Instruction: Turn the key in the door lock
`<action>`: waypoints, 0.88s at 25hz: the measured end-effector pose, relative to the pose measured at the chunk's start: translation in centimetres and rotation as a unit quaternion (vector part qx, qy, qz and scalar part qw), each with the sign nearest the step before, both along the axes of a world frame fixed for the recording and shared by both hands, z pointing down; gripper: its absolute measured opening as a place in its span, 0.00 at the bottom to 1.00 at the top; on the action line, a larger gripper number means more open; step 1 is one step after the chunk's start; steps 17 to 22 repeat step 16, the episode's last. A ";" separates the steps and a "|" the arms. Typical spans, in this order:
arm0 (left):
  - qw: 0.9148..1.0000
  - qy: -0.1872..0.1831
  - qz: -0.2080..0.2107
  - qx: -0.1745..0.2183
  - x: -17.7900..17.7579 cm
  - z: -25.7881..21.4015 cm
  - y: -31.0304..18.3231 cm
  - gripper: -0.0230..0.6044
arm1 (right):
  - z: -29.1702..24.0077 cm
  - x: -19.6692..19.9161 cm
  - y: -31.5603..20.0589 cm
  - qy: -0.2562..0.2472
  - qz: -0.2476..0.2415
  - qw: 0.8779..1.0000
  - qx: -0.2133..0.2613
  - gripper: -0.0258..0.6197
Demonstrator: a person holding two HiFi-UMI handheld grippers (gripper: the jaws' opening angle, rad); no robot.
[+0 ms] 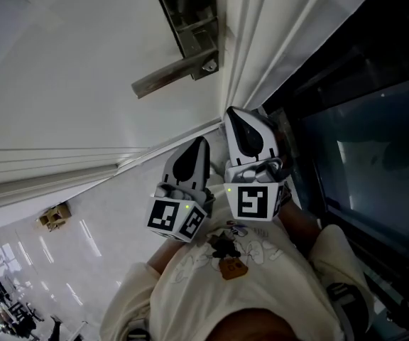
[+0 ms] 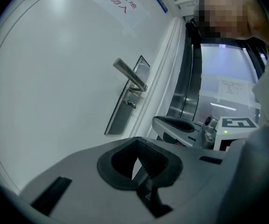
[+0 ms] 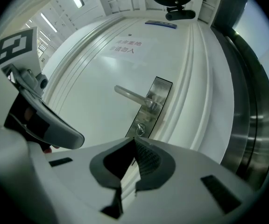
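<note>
The key [image 3: 140, 129] is a small piece of bright metal that sticks out of the lower part of the lock plate [image 3: 154, 102], just under the lever handle [image 3: 130, 95] on the white door [image 3: 92, 106]. Something like a ring seems to hang from its head, though it is too small to be sure. I judge it light, rigid and rather slick. The thin flat head gives little to bite on, so the pads should close across its two broad faces, close to the plate. The tool should line up with the shaft so that a roll of the wrist turns it. The lock itself may resist, and a weak pinch would likely skid off the metal.

The right tool [image 3: 134, 146] is clenched with nothing between its jaws. Its ribbed pads meet at the tips and only a sliver of door shows behind them. The key lies ahead of those tips and a little above them in the right gripper view, apart from them with open air between — no contact yet. The jaws must part before they can take the head.

The left tool [image 2: 140, 157] is likewise closed on nothing. It is held beside the right one and back from the door, and the key shows well ahead of it, up and to the left — the lever handle juts out just above.
</note>
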State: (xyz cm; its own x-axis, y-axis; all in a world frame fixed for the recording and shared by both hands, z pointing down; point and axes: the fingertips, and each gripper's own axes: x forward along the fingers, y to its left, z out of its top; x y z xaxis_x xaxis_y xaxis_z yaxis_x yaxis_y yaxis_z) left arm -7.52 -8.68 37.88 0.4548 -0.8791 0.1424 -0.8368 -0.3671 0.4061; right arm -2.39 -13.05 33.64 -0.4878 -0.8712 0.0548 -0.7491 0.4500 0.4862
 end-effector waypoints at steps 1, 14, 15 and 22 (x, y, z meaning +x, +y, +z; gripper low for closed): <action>1.000 0.000 0.000 0.000 0.0 0.0 0.0 0.04 | 0.3 0.0 0.1 -0.004 0.001 1.000 -0.006 0.05; 1.000 -0.005 -0.004 0.008 -0.2 -0.3 0.1 0.04 | 2.1 0.2 0.7 -0.003 -0.006 0.999 -0.033 0.05; 1.000 -0.006 -0.005 0.008 -0.2 -0.2 0.1 0.04 | 2.1 0.1 0.7 -0.004 -0.007 0.999 -0.032 0.05; 1.000 -0.006 -0.005 0.007 -0.3 -0.2 0.1 0.04 | 2.1 0.0 0.7 -0.004 -0.008 0.999 -0.032 0.05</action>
